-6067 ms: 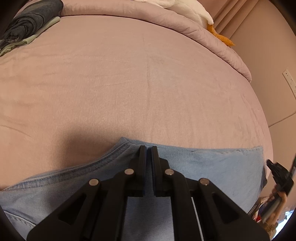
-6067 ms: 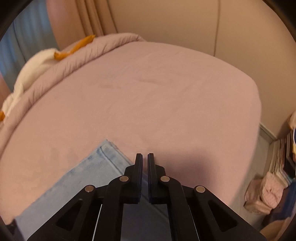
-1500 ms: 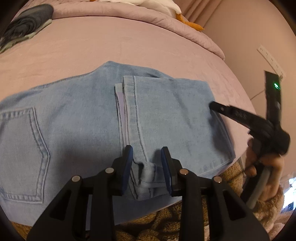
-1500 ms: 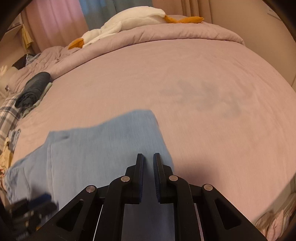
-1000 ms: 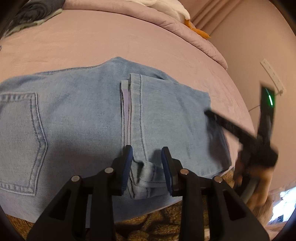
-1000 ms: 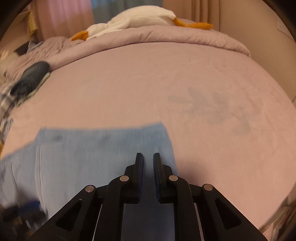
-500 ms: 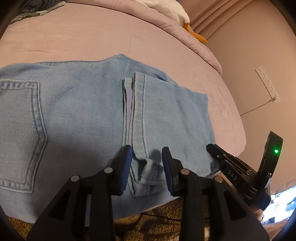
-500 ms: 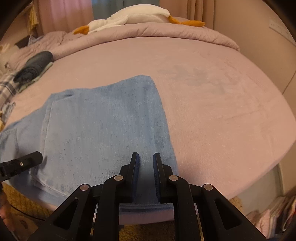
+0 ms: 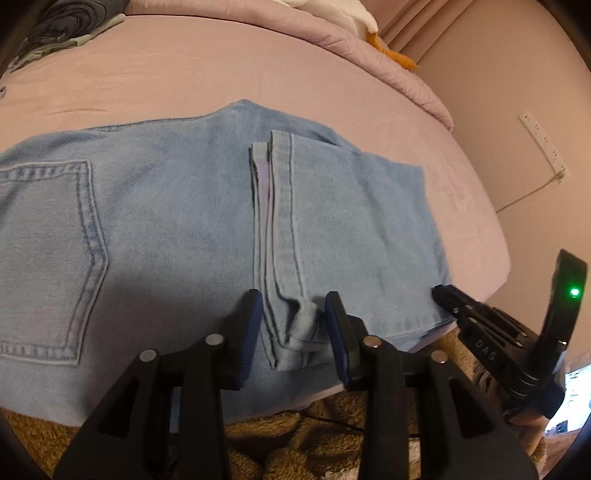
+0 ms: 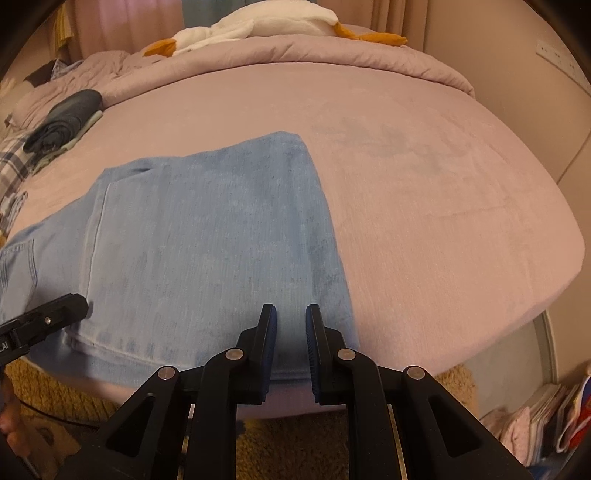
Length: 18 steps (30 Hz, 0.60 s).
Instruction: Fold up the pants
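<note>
Light blue jeans lie flat near the front edge of the pink bed, legs folded over so the hems rest across the seat. A back pocket shows at the left. My left gripper is open, its jaws on either side of the bunched near hem corner. My right gripper is open and empty over the jeans' near right corner. It also shows in the left wrist view at that corner.
The pink bed stretches beyond the jeans. A rolled dark garment lies at the far left. A white plush goose lies on the folded duvet. A shaggy tan rug lies below the bed edge. Books are stacked on the floor at the right.
My right gripper has pulled back to the jeans' near right corner and opened its jaws wider. My left gripper has stayed open around the bunched hem corner.
</note>
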{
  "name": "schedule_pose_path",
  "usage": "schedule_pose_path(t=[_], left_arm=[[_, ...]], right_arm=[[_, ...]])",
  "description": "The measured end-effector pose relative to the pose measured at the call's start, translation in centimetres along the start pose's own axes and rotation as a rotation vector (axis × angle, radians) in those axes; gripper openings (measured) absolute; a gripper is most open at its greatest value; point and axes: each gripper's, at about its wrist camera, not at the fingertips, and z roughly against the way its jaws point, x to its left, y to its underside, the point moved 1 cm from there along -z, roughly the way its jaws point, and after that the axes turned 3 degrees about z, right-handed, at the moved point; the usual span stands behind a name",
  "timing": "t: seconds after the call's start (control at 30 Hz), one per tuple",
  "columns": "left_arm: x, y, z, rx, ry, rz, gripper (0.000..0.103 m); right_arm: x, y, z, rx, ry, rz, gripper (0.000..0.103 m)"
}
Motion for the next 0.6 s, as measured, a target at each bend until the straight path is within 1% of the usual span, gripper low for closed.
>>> schedule_pose_path(t=[0.07,0.13,0.2,0.23,0.27,0.33,0.4,0.43,0.47,0.5,0.53,0.57,0.6], left_arm=[[-0.2,0.1,0.1,-0.007,-0.003,-0.007,0.038],[-0.2,0.1,0.3,0.004,0.003,-0.008,0.039],[0.2,-0.1,0.9,0.037,0.024,0.014,0.046],[0.4,-0.2,1.3,0.042,0.024,0.021,0.047],[0.6,-0.3,2.0,0.028,0.016,0.024,0.050],[1.4,-0.7,4.3,-0.050,-0.022,0.020,0.060],[2.3,-1.0,6.2,-0.107,-0.049,0.034,0.078],[3.1,-1.3,7.3,-0.137,-0.060,0.053,0.081],[4.1,-1.6,8.5,-0.168,-0.066,0.080,0.085],[5.2,-1.7,9.6,-0.196,-0.073,0.110,0.089],[6.0,-1.9,10.3,-0.214,-0.081,0.135,0.091],[7.0,-2.0,11.1,-0.238,-0.091,0.166,0.094],[8.2,-1.9,12.0,-0.269,-0.109,0.203,0.097]], right_arm=[[0.1,0.2,0.1,0.000,0.003,-0.003,0.014],[0.1,0.2,0.3,0.008,0.004,-0.008,0.014],[0.1,0.0,0.5,0.023,0.007,-0.007,0.014],[0.2,-0.1,0.6,0.027,0.011,-0.004,0.014],[0.4,-0.2,0.8,0.028,0.017,-0.001,0.014],[0.6,-0.4,1.1,0.022,0.027,0.003,0.014],[1.1,-0.8,1.3,0.012,0.016,0.011,0.016],[1.5,-1.1,1.4,0.001,0.011,0.017,0.021],[1.9,-1.4,1.5,-0.008,0.009,0.021,0.031],[2.3,-1.8,1.7,-0.020,0.004,0.030,0.036],[2.9,-2.0,1.8,-0.033,-0.003,0.038,0.045],[3.6,-2.5,2.1,-0.052,-0.020,0.053,0.049],[4.2,-3.0,2.4,-0.067,-0.037,0.068,0.052]])
